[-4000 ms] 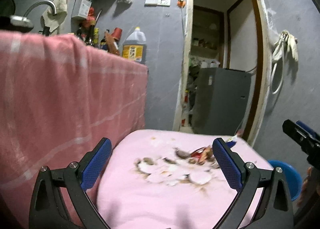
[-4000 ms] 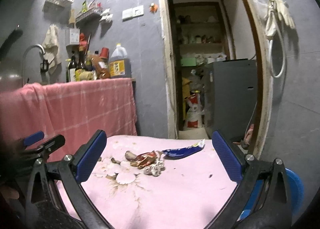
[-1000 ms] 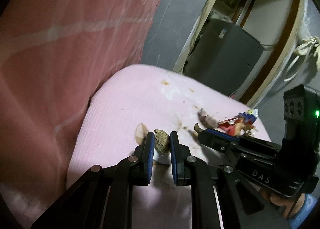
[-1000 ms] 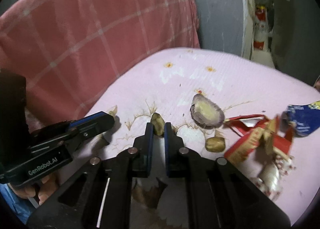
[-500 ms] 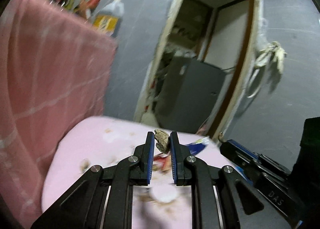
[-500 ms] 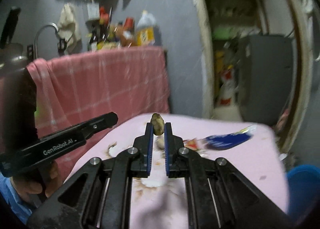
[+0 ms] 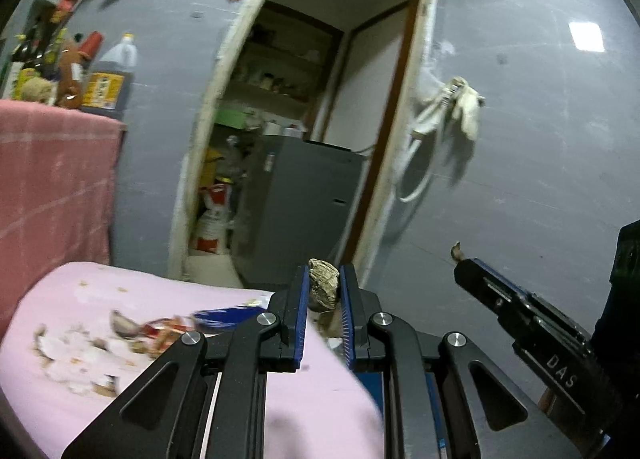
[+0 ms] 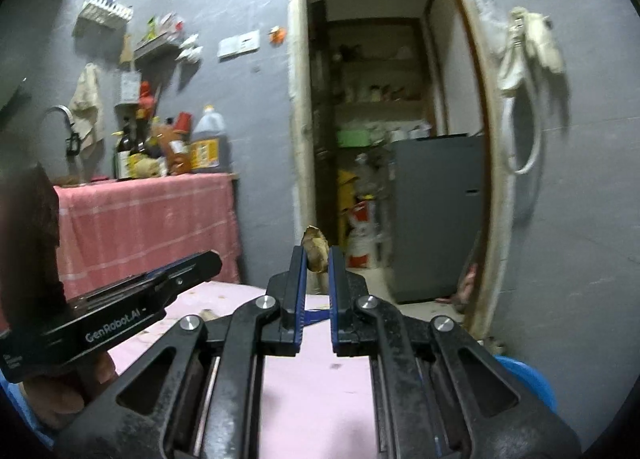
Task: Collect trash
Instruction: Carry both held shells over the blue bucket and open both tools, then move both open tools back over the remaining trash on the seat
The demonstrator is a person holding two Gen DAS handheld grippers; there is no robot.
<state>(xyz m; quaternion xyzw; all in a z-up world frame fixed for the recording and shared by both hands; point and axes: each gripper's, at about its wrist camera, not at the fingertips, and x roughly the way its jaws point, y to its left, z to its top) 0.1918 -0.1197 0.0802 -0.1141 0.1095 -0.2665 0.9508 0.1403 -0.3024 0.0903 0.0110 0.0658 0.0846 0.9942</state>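
My left gripper (image 7: 323, 279) is shut on a wrinkled brown nut shell (image 7: 322, 286), held in the air past the pink table's right end. My right gripper (image 8: 316, 255) is shut on a smaller tan shell piece (image 8: 315, 247), also lifted off the table. On the pink tablecloth (image 7: 64, 387) lie more scraps: a purple-rimmed shell half (image 7: 122, 323), a red wrapper (image 7: 166, 333), a blue wrapper (image 7: 224, 315) and white stained patches. In the left wrist view the right gripper (image 7: 460, 259) juts in from the right, a bit of shell at its tip. In the right wrist view the left gripper's fingers (image 8: 188, 265) cross from the left.
A blue bin (image 8: 528, 383) sits low at the right beside the table. A doorway with a grey cabinet (image 7: 304, 211) lies ahead. A red checked cloth (image 8: 148, 223) drapes a counter with bottles (image 8: 208, 145) at the left. A person's hand (image 8: 64, 391) holds the left tool.
Both grippers rose off the tablecloth with their shell pieces and swung right, from pointing down at the table to pointing almost level at the doorway and wall.
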